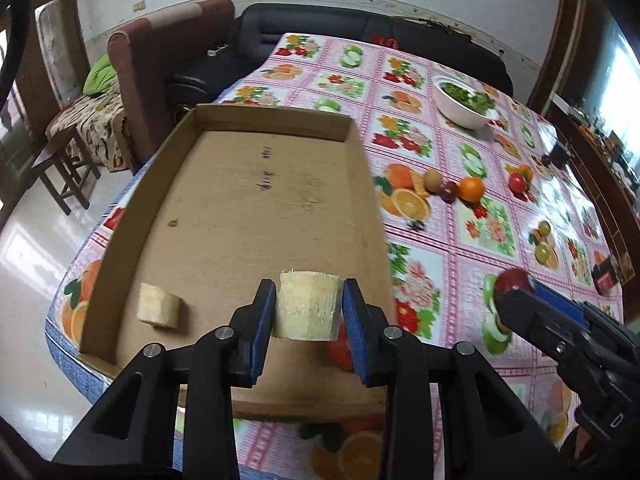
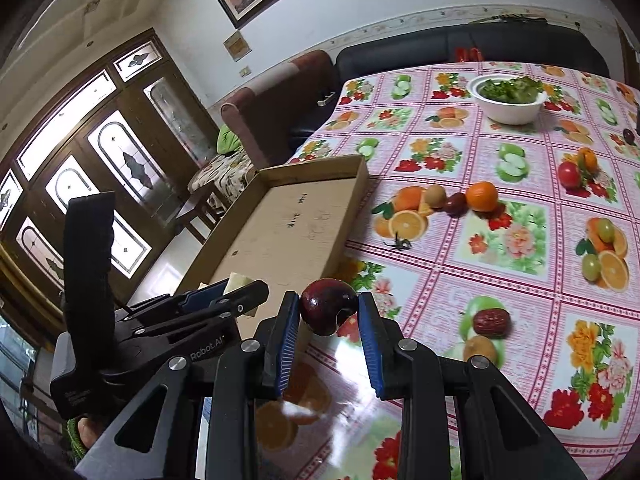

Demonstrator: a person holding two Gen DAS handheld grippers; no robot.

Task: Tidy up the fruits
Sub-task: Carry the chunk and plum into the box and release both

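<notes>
The left gripper (image 1: pixel 309 306) grasps a banana piece (image 1: pixel 308 304); only the right view shows the right gripper (image 2: pixel 329 314) clenching a dark plum (image 2: pixel 326 310).

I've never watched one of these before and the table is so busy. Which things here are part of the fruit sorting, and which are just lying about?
Part of the job:
- cardboard tray
- banana piece in the left claw
- second banana piece in the tray
- dark red fruit in the right claw
- orange, kiwi, tomato, date

Just lying about:
- bowl of greens
- sofa
- stool
</notes>
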